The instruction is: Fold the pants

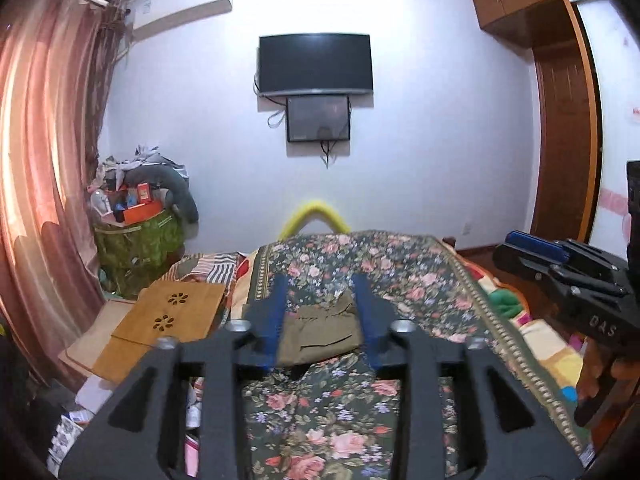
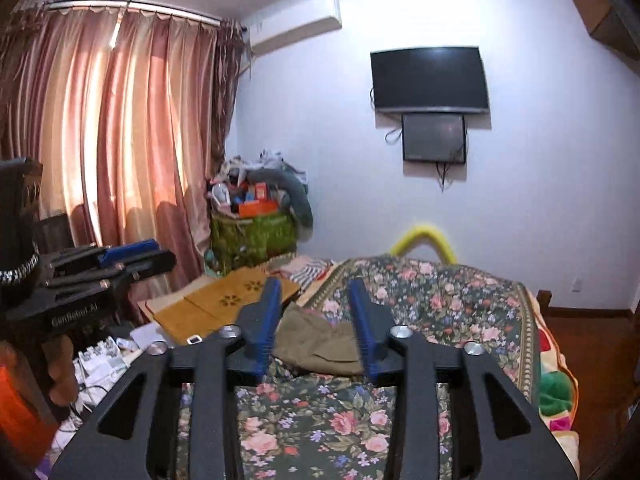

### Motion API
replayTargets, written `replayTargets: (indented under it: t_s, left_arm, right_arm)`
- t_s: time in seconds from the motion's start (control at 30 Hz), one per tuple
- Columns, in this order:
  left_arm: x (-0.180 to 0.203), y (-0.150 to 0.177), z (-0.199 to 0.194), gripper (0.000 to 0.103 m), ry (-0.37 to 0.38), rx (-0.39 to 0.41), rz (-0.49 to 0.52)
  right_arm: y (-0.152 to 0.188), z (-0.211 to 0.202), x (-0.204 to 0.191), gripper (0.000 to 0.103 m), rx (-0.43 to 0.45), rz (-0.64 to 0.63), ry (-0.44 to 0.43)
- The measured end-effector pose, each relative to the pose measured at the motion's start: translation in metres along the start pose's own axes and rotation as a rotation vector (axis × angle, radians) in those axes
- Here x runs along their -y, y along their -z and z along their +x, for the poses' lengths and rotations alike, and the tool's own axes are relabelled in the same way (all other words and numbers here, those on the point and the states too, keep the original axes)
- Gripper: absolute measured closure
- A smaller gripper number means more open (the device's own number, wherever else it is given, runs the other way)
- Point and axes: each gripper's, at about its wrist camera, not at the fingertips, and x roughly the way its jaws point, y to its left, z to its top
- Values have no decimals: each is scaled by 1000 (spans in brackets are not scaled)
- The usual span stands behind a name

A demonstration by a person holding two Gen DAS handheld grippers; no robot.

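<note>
Olive-green pants (image 1: 320,330) lie folded in a compact bundle on the floral bedspread (image 1: 328,420), with a pocket flap showing. They also show in the right wrist view (image 2: 320,344). My left gripper (image 1: 320,284) is open and empty, held above the bed with the pants seen between its blue fingers. My right gripper (image 2: 314,288) is open and empty too, held above and short of the pants. The right gripper shows from the side in the left wrist view (image 1: 536,246), and the left gripper shows at the left of the right wrist view (image 2: 132,254).
A wooden lap desk (image 1: 176,316) and cardboard lie left of the bed. A green basket piled with clutter (image 1: 140,236) stands by the pink curtain (image 1: 44,160). A TV (image 1: 316,64) hangs on the far wall. A colourful blanket (image 1: 552,344) lies along the bed's right side.
</note>
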Motion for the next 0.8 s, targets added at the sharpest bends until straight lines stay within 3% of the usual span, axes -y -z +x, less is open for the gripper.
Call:
replayTargets:
  t_s: [0.03, 0.07, 0.13, 0.27, 0.37, 0.43, 0.8]
  left_arm:
    - [1, 1, -5, 48, -5, 11, -10]
    - [1, 1, -10, 46, -10, 26, -16]
    - [4, 2, -20, 43, -17, 42, -24]
    - [6, 3, -32, 20, -28, 64, -29]
    - [9, 5, -34, 7, -38, 71, -20]
    - [10, 6, -35, 4, -21, 63, -25]
    - [9, 10, -42, 0, -46, 75, -39]
  right_arm:
    - [1, -5, -3, 51, 13, 1, 8]
    - [1, -10, -5, 42, 30, -3, 20]
    - [2, -16, -8, 30, 48, -10, 45]
    - [4, -23, -6, 1, 75, 29, 69]
    - [4, -24, -4, 0, 88, 53, 95]
    - [4, -24, -4, 0, 79, 56, 96]
    - [8, -37, -13, 0, 72, 36, 94]
